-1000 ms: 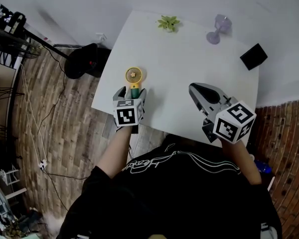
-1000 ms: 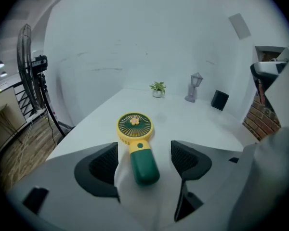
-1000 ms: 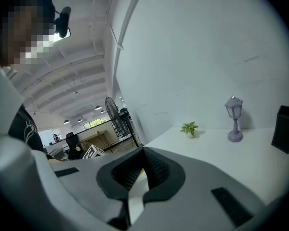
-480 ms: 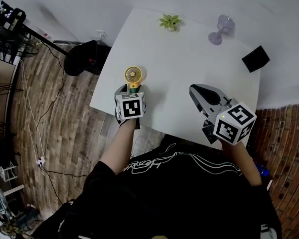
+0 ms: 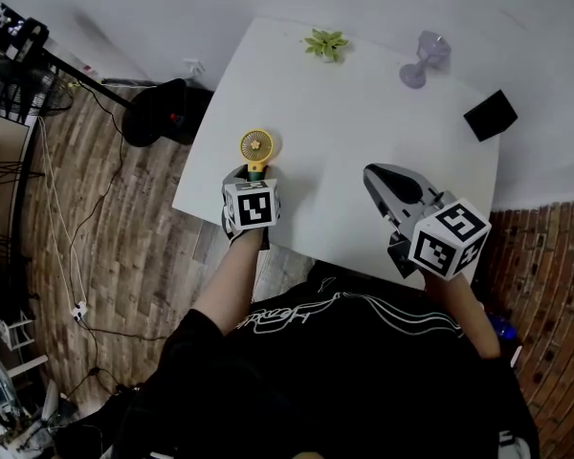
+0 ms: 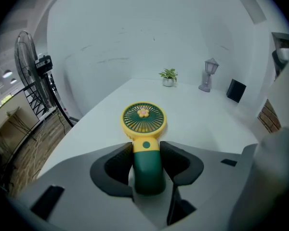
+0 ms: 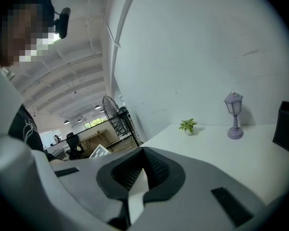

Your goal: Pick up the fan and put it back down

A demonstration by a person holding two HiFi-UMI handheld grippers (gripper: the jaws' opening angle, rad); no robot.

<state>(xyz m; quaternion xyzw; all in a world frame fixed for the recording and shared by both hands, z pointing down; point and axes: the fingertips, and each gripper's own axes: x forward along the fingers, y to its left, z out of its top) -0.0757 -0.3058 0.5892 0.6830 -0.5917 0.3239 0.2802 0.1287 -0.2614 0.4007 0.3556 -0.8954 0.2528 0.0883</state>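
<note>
A small hand fan (image 5: 255, 145) with a yellow head and a green handle lies flat near the left edge of the white table (image 5: 354, 122). My left gripper (image 5: 253, 174) points down at it. In the left gripper view the fan (image 6: 143, 121) has its handle between the jaws, which are closing, and both dark pads (image 6: 116, 165) touch the handle's sides. My right gripper (image 5: 375, 175) hovers over the table's near right part, apart from the fan. Seen in the right gripper view, that gripper (image 7: 144, 154) is shut with nothing in it.
At the table's far side stand a small potted plant (image 5: 326, 43), a purple lamp figure (image 5: 423, 57) and a black box (image 5: 490, 114). A black floor fan's base (image 5: 167, 113) and cables lie on the wooden floor to the left of the table.
My left gripper has tipped further down over the fan's handle, and its jaws have narrowed around it. The fan and the right gripper have stayed where they were.
</note>
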